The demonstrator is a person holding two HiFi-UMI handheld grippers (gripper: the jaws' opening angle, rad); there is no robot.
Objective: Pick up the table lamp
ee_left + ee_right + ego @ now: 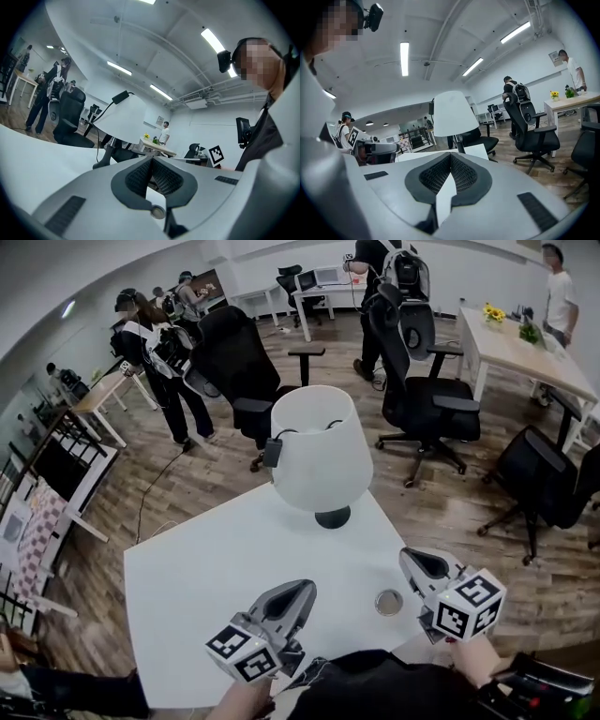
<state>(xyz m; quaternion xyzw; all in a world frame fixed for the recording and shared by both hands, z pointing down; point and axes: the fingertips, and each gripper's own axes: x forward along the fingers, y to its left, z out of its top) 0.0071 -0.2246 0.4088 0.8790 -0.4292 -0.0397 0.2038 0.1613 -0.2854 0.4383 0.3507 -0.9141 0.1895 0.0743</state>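
The table lamp [321, 448] has a wide white shade and a dark round base [333, 517]. It stands upright at the far side of the white table [197, 596]. A black cord with an inline switch [273, 452] hangs by the shade. My left gripper [305, 589] is shut and empty, low over the table's near part and short of the lamp. My right gripper [410, 557] is also shut and empty, near and to the right of the base. The shade [124, 119] shows ahead of the shut left gripper [151, 159]. Beyond the shut right gripper [450, 157] the shade [452, 115] rises.
A small round metal lid [388, 602] lies on the table between the grippers. Black office chairs [427, 381] stand just beyond the table on a wood floor. Several people [159, 352] and desks [520, 348] are farther back.
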